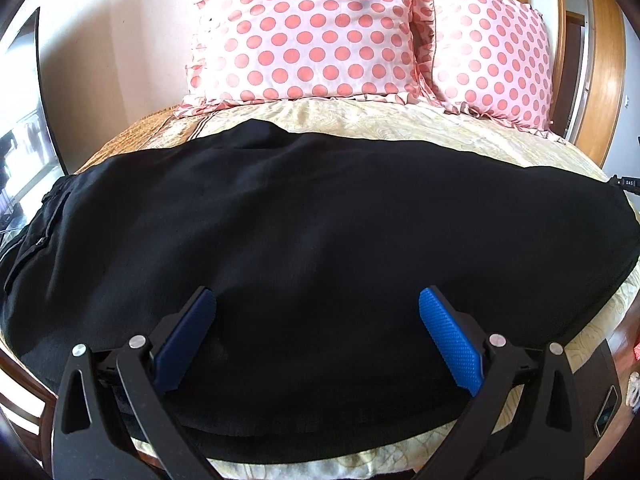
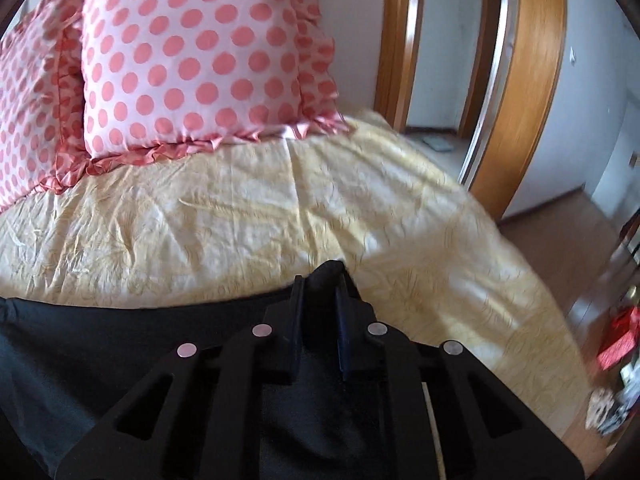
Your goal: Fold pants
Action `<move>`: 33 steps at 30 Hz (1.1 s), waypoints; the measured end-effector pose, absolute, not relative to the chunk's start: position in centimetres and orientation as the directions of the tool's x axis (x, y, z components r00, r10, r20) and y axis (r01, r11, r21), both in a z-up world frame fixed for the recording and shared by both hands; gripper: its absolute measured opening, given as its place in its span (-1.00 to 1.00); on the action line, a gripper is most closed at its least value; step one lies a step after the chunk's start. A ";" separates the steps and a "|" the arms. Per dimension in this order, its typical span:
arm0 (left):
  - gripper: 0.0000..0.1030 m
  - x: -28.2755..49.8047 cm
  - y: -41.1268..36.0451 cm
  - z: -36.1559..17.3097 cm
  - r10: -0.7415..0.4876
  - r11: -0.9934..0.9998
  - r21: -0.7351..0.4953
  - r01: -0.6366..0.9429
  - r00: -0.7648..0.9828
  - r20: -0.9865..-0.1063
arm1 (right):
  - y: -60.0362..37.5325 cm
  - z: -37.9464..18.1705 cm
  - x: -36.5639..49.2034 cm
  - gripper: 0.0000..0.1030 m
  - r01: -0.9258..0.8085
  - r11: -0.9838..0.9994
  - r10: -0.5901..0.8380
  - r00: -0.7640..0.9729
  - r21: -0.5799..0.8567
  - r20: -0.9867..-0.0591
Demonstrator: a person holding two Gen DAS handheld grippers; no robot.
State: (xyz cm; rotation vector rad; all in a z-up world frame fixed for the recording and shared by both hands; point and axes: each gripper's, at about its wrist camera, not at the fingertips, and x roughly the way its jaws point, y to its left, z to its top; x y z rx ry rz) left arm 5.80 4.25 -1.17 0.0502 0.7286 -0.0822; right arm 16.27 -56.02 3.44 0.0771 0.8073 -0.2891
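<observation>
The black pants (image 1: 312,216) lie spread flat across the yellow bedspread (image 1: 360,124), below the two polka-dot pillows (image 1: 304,28) at twelve o'clock. The cloth looks soft, light and limp (it will sag and drag rather than hold a crease), so edges and corners are the places to grip. The left gripper (image 1: 318,336) hovers over the near hem with its blue pads (image 1: 450,340) wide apart, nothing between them. The right gripper (image 2: 320,312) has pinched narrow on a bunched fold of the pants' edge at its twelve o'clock.
</observation>
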 end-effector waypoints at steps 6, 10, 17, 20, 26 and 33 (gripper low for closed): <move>0.96 5.9 4.4 -1.1 -0.060 0.995 0.017 0.095 0.746 -0.663 | -56.7 2.6 17.5 -0.35 0.345 0.928 -0.318 0.543 -0.139 -0.777; 0.96 5.9 4.3 -1.2 -0.067 0.994 0.018 0.104 0.752 -0.655 | -57.5 4.6 13.4 -0.04 0.440 0.887 -0.377 0.513 -0.141 -0.771; 0.96 5.6 4.5 -1.3 -0.085 0.992 0.015 0.124 0.763 -0.640 | -57.9 3.5 4.1 -0.04 0.576 0.816 -0.319 0.518 0.049 -0.794; 0.96 5.5 4.6 -1.3 -0.099 0.991 0.010 0.137 0.763 -0.639 | -57.3 2.5 2.2 -0.04 0.575 0.808 -0.279 0.567 0.130 -0.776; 0.96 5.3 4.8 -1.2 -0.113 0.989 -0.001 0.145 0.762 -0.637 | -54.2 2.4 1.0 -0.04 0.500 0.834 -0.199 0.667 0.233 -0.718; 0.96 5.2 4.7 -1.2 -0.107 0.989 0.006 0.145 0.760 -0.641 | -52.1 2.1 0.4 -0.05 0.419 0.844 -0.100 0.736 0.335 -0.669</move>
